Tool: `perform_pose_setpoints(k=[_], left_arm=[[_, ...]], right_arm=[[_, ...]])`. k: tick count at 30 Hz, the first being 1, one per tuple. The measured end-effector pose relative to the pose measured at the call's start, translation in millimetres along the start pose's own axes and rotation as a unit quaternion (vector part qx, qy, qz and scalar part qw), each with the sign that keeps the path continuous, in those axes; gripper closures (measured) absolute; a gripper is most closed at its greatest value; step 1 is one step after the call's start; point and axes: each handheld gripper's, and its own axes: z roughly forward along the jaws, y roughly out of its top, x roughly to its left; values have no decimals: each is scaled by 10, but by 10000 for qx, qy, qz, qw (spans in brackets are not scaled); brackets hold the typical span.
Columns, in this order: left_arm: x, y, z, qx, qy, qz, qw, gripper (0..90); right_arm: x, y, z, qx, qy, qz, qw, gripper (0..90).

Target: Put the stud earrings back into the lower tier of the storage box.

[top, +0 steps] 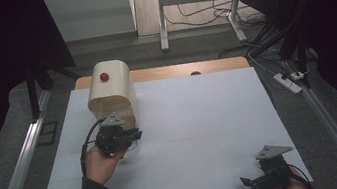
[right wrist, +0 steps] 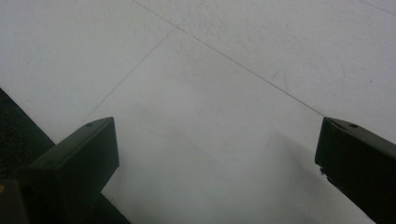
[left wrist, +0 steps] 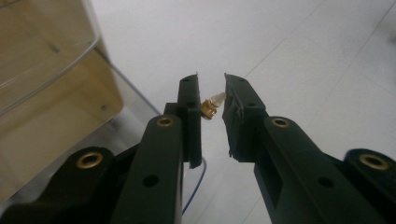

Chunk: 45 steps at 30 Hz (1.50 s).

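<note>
My left gripper point(top: 132, 134) hovers over the white table top, just in front of a cream box point(top: 111, 90) with a red knob point(top: 103, 77). In the left gripper view its jaws point(left wrist: 211, 81) stand close together, shut on a small brass-and-clear part point(left wrist: 211, 106) that spans the gap between the pads. A thin blue wire point(left wrist: 198, 179) trails below the jaws. The box's wooden inside point(left wrist: 51, 107) and a clear panel edge show at the left. My right gripper point(top: 262, 179) rests at the near right corner, open wide with nothing between its jaws point(right wrist: 215, 140).
A white sheet point(top: 200, 120) covers the table, with a wooden strip point(top: 178, 70) along the far edge. Metal rails point(top: 20, 167) run down both sides. A power strip point(top: 288, 82) and cables lie on the floor at the right.
</note>
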Motion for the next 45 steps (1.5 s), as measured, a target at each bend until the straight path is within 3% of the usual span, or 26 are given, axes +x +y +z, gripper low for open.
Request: perform_pose_setpoints(k=[13, 24, 34, 45], left_arm=[[144, -161, -98, 34, 292, -166, 9994, 757], [221, -328, -6, 229, 418, -303, 9984, 748], [250, -365, -33, 103, 371, -438, 9983, 626], [210, -404, -146, -104, 268, -361, 9989, 491]], right_arm=[[2, 1, 2, 15, -15, -16, 10000, 0], [6, 2, 3, 16, -11, -26, 10000, 0], [1, 1, 2, 6, 7, -14, 10000, 0], [-1, -1, -3, -6, 12, 3, 10000, 0]])
